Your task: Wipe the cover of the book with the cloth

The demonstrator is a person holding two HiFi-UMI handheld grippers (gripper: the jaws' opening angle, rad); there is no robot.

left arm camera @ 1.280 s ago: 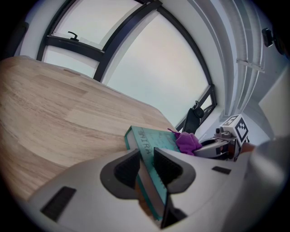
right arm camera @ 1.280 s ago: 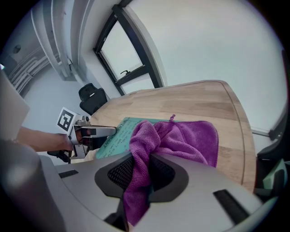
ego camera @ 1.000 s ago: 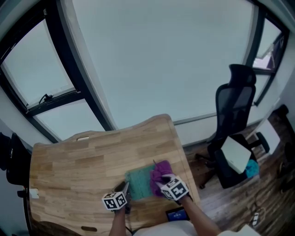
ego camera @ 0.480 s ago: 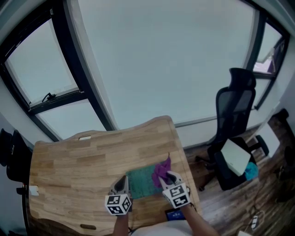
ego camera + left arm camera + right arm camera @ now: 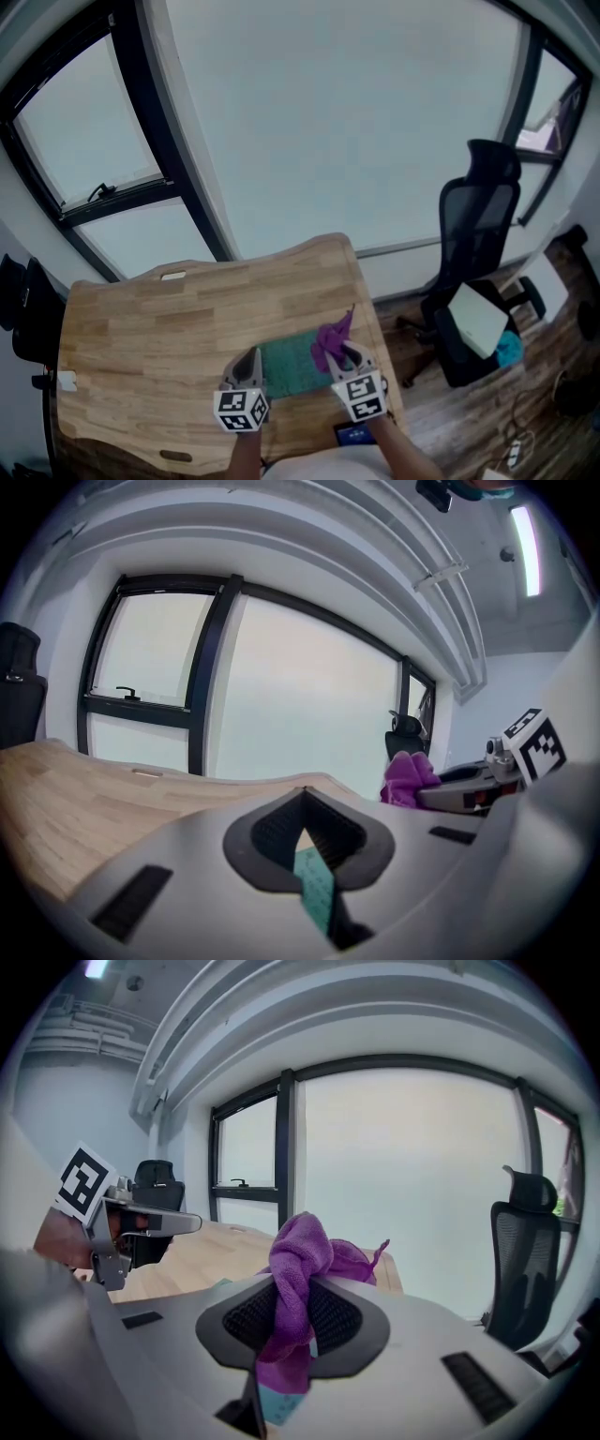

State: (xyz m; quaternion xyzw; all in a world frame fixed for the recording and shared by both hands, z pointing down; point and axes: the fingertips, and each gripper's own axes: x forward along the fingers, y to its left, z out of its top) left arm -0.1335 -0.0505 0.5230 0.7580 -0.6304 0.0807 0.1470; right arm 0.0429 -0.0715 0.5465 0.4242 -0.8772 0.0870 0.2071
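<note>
A teal book (image 5: 289,366) lies flat on the wooden table (image 5: 150,328), near its front right. My right gripper (image 5: 339,357) is over the book's right end, shut on a bunched purple cloth (image 5: 330,338) that sticks up out of its jaws. In the right gripper view the cloth (image 5: 301,1244) is pinched between the pads (image 5: 328,1316) and hangs down behind them. My left gripper (image 5: 249,367) is at the book's left edge, jaws shut. Through the gap behind its closed tips (image 5: 302,797) a strip of the book (image 5: 315,892) shows.
A black office chair (image 5: 480,234) with a white box (image 5: 476,319) on its seat stands right of the table. A dark device (image 5: 356,435) lies at the table's front edge. Large windows (image 5: 328,122) rise behind the table.
The left gripper's jaws have come together beside the book's left edge. The right gripper has drawn slightly back, and the cloth has bunched up and risen off the cover.
</note>
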